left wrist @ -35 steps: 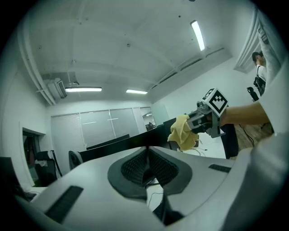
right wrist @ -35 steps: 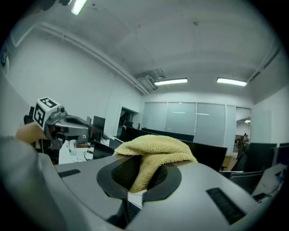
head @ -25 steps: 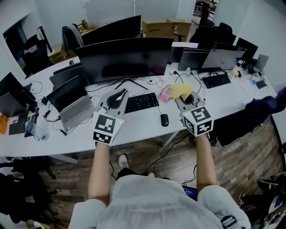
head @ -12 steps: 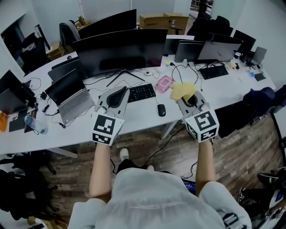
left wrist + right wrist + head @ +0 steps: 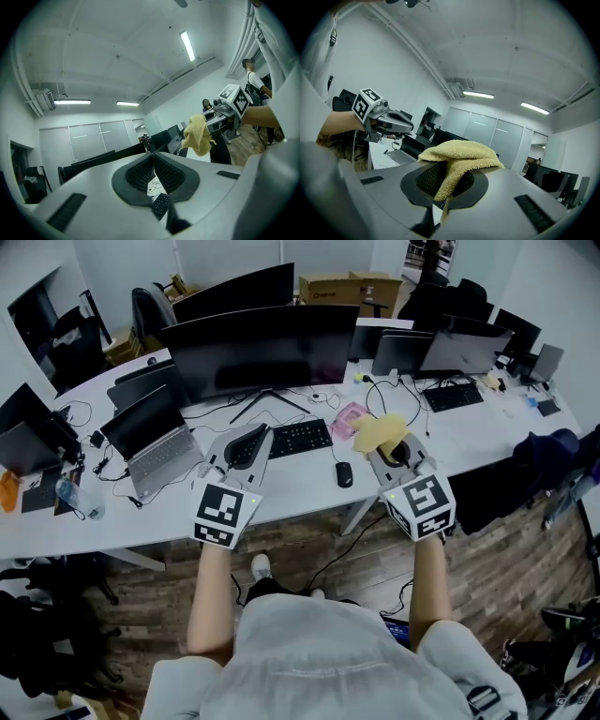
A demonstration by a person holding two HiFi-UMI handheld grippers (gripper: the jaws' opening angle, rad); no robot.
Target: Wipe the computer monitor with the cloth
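The wide dark curved monitor stands on the white desk, with its screen off. My right gripper hangs over the desk's front edge, right of the monitor, shut on a yellow cloth. In the right gripper view the cloth drapes over the jaws and is pinched between them. My left gripper is held in front of the monitor's stand, shut with nothing in it. In the left gripper view its pads meet, and the cloth hangs from the right gripper.
On the desk lie a black keyboard, a mouse, a pink item, an open laptop, cables and a water bottle. More monitors and a second keyboard stand at the right. Cardboard boxes are behind.
Both grippers hold nearly the same pose in front of the desk, and the right one still grips the cloth. Only the head view has shifted slightly.
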